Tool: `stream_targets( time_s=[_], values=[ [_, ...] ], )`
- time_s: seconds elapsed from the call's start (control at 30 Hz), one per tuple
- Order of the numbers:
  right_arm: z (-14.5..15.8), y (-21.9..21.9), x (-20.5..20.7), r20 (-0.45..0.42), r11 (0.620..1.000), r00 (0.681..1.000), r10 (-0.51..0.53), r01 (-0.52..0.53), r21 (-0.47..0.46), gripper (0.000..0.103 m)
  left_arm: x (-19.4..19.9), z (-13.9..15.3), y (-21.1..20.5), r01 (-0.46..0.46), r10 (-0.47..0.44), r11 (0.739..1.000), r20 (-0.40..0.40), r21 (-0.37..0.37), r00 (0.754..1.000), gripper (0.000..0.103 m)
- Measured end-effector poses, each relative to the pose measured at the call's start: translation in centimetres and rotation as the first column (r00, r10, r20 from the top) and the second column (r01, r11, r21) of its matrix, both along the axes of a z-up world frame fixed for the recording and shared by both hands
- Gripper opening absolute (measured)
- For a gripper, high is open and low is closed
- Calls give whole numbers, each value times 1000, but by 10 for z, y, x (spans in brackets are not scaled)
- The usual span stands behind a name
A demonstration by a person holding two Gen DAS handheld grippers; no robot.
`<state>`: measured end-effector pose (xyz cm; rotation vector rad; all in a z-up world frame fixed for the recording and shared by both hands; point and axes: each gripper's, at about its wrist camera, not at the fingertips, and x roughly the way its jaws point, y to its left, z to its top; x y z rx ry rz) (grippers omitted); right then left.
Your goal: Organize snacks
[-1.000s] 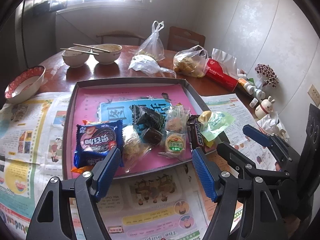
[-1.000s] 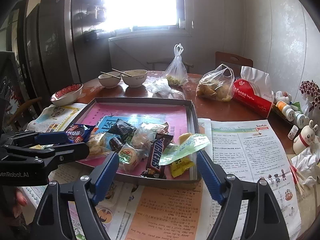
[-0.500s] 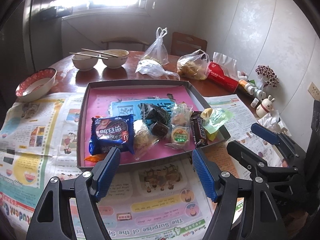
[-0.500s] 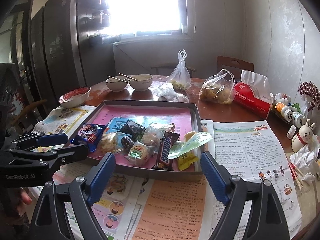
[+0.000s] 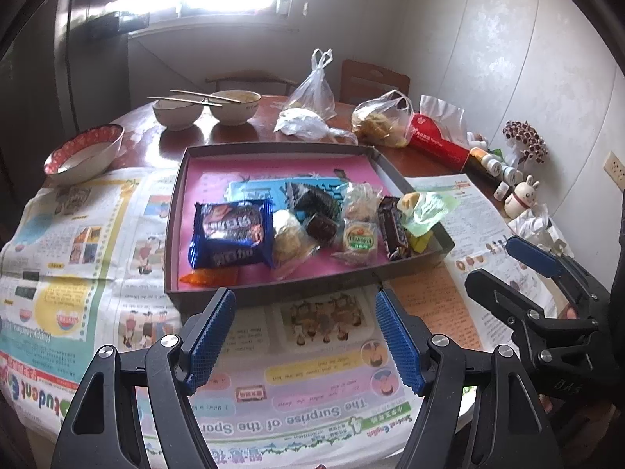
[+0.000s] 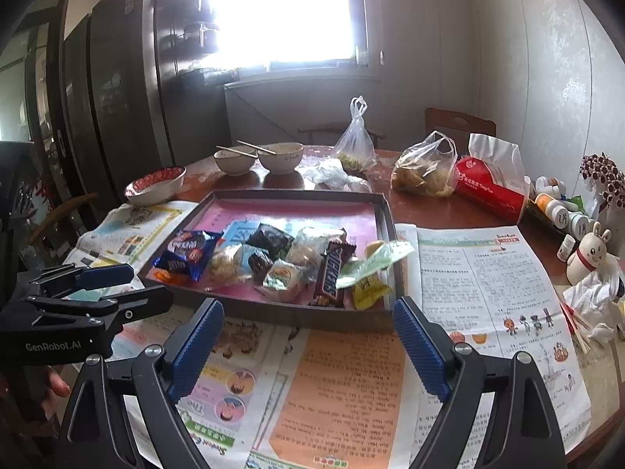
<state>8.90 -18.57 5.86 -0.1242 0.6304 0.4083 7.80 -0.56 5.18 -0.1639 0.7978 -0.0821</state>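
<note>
One tray (image 5: 390,174) lies on newspaper (image 5: 324,355) and holds the snacks in a row near its front wall: one blue cookie pack (image 5: 230,232), one Snickers bar (image 6: 332,273), one green wrapper (image 5: 427,211) lying over the right rim. Three bowls (image 5: 234,106) stand behind. Left gripper (image 5: 304,336) and right gripper (image 6: 308,346) hover before the tray, jaws wide, nothing between them. The newspaper beneath them is bare.

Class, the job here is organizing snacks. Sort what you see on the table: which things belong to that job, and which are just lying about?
Belongs to the job:
tray
blue biscuit pack
chocolate bar
round cake in clear wrap
yellow packet

Just lying about:
bowls with chopsticks
red-rimmed bowl
tissue pack
rabbit figure
newspapers
</note>
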Motion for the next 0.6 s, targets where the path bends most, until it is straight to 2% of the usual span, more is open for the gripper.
stream_targets(
  time_s=[0.13,0.3,0.6],
  values=[
    [-5,-7,-5,-21,1000,1000,-10,11,15,88,-7,-6,-4,-8,8,1000,-5,-2,1000,76],
    [-10,-15,-10,-54,999,998,-27,29,34,88,-19,-16,-8,-42,41,998,-18,-39,999,76],
    [-23,-19,-24,-80,999,997,-18,20,31,88,-30,-31,-17,-28,27,999,-50,-19,998,76]
  ],
)
